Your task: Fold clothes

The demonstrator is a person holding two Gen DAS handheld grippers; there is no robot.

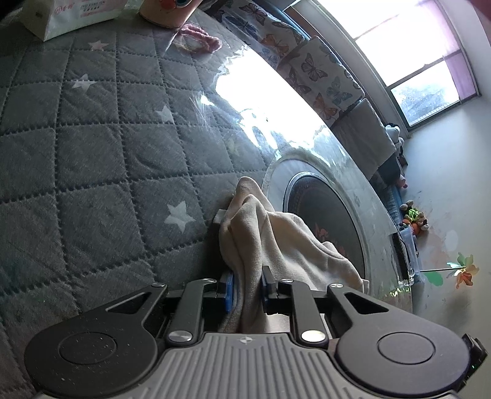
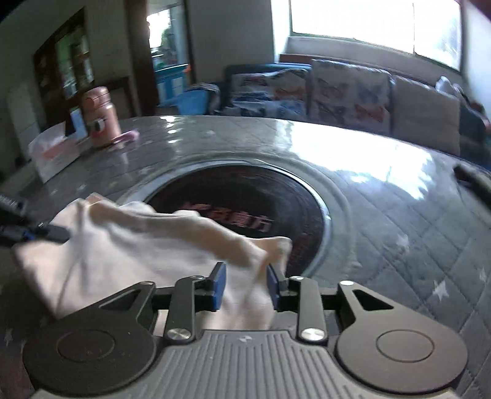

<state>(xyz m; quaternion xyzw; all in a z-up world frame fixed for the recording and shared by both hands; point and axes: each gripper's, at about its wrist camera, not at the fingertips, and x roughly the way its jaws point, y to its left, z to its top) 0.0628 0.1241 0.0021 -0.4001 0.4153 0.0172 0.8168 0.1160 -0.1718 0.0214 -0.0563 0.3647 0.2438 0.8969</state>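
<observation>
On the quilted grey table (image 1: 101,172), under a clear glossy sheet, a cream garment (image 1: 276,245) lies bunched beside the round dark hotplate (image 1: 331,221) set into the tabletop. Seen from the left wrist, the cloth rises from 6 o'clock toward the middle of the picture and spills to 4 o'clock over the plate's pale ring. The left gripper (image 1: 247,290) is pinched narrow on a thick fold of it: both blue pads press the cloth, which stands up in a ridge between them.

From the right wrist the garment (image 2: 129,245) stretches from 9 o'clock to the centre, one corner lapping over the hotplate (image 2: 245,208) with its red lettering. The right gripper (image 2: 245,288) has a fold between its fingers, but the jaws stand partly apart; the left pad (image 2: 219,287) looks clear of the cloth, and the blur leaves the right pad's contact unsure. At 9 o'clock the left gripper's dark tip (image 2: 46,234) meets the far edge of the cloth.

Farther off, at 10 o'clock in the right view, a pink bottle (image 2: 101,118) stands by a tissue pack (image 2: 52,147); a pink hair tie (image 1: 199,38) lies near them at 12 o'clock in the left view. Beyond the table, at 1 o'clock, butterfly cushions (image 2: 346,92) line a sofa under a bright window (image 2: 368,21).
</observation>
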